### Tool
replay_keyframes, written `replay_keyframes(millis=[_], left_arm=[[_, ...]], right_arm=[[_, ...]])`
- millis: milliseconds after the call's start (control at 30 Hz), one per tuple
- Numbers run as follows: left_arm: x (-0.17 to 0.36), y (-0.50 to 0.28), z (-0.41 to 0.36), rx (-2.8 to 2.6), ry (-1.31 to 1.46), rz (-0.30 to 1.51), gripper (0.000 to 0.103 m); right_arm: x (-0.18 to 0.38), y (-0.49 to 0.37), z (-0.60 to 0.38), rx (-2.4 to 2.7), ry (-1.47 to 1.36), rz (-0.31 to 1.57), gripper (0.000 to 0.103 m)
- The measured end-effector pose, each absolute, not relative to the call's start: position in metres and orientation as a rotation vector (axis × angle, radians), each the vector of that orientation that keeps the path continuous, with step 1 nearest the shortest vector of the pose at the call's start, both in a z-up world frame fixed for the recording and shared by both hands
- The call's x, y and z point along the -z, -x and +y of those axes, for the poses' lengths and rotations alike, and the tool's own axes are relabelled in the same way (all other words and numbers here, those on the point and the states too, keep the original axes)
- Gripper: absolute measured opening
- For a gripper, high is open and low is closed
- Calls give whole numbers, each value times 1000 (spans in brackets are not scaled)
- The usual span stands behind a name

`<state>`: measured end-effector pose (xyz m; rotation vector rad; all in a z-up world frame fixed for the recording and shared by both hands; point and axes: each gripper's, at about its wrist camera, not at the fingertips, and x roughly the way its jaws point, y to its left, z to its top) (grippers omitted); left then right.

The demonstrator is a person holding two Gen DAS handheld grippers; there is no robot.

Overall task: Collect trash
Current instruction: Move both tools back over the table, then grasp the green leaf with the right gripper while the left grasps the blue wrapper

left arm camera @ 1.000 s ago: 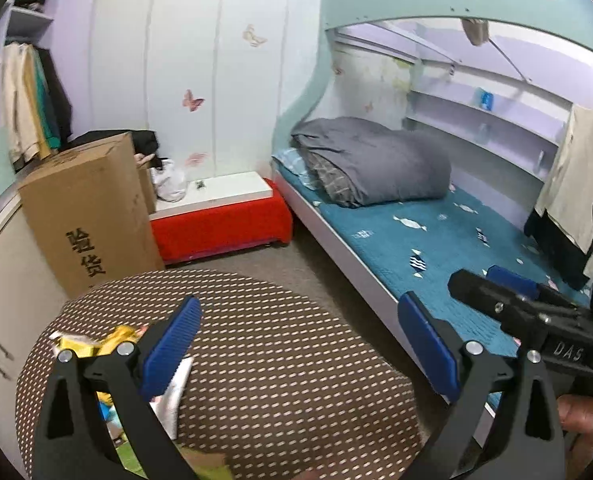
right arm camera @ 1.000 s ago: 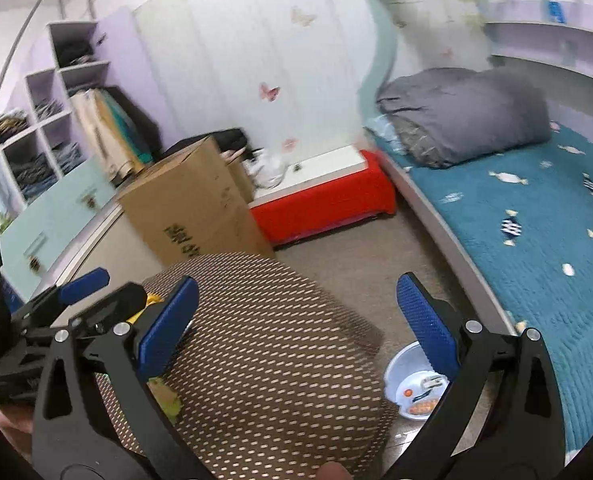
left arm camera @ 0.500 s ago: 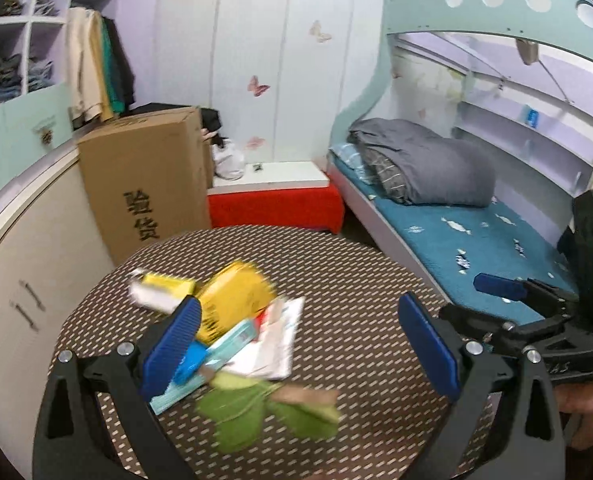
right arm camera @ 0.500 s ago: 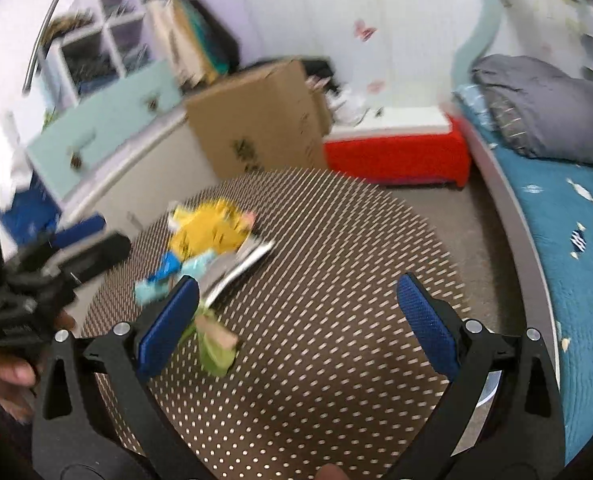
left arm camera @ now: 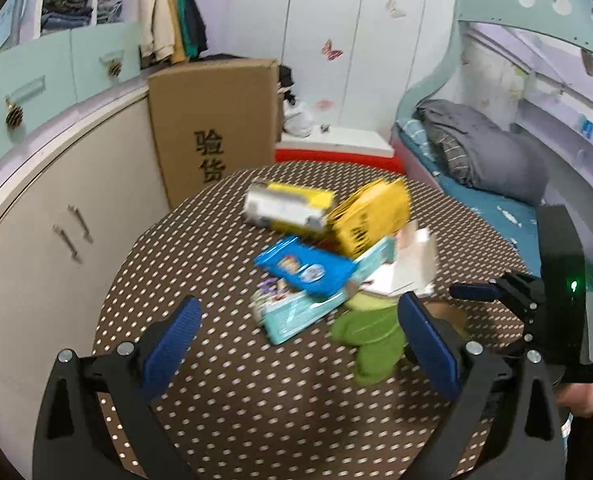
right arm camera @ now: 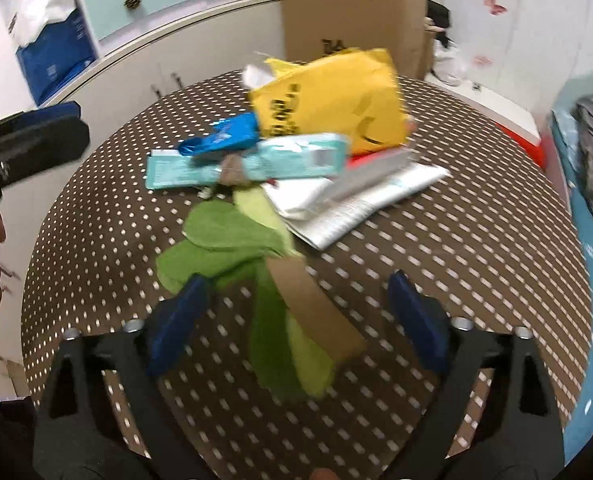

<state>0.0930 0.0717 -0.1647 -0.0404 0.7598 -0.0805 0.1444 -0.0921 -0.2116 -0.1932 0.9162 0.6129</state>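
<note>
**Trash pile ahead of both claws**

Between the right claw (right arm camera: 296, 316) pads, which have just been closing, lies the green cloth (right arm camera: 232, 240) with a brown card strip (right arm camera: 316, 308); the pads stand clear of it, nothing gripped. Beyond it: silver wrapper (right arm camera: 360, 204), teal pack (right arm camera: 252, 164), blue packet (right arm camera: 224, 136), then yellow bag (right arm camera: 336, 100), all on the dotted table (right arm camera: 476, 240). The left claw (left arm camera: 296, 332) is released, empty, with the pile just ahead and right of it. Farthest off stands a carton (left arm camera: 212, 120).
</note>
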Motion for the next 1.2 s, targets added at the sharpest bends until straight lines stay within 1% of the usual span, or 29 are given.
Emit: replay_keyframes(millis=[33,67,100,133,167,200,267,567,633,667,700,967,1167,1200], left_arm=[[167,-93,75,74,41,767,96],[170,-94,77,70,41,773,96],[172,-95,79,67,39,780,96],[174,-96,81,66,35,783,96],[175,-98,81,65,31,785,96],[176,-100,81,66,26,787,96],[178,-106,79,75,17,789,96],[195,-139,57,128,-81,809,96],[200,-147,55,134,-95,818,90],[202,-151,56,140,-93,828,83],[206,-157,57,142,-79,847,80],[209,-178,73,118,54,853,80],[226,-207,80,70,118,926,80],[228,-210,80,73,131,934,76]], right_arm=[[213,-145,-86,-619,204,916,72],[215,-145,-80,-627,219,903,64],[215,-145,-77,-641,222,891,52],[214,-144,-74,-655,218,884,43],[213,-143,-74,-673,205,884,27],[212,-142,-73,-675,195,890,18],[212,-142,-78,-668,175,898,14],[208,-130,-127,-608,54,915,14],[206,-129,-133,-599,34,914,14],[205,-128,-136,-592,28,914,14],[204,-127,-140,-586,27,913,14],[203,-122,-152,-571,-5,919,14],[201,-127,-155,-578,-15,915,14],[201,-128,-156,-577,-14,913,14]])
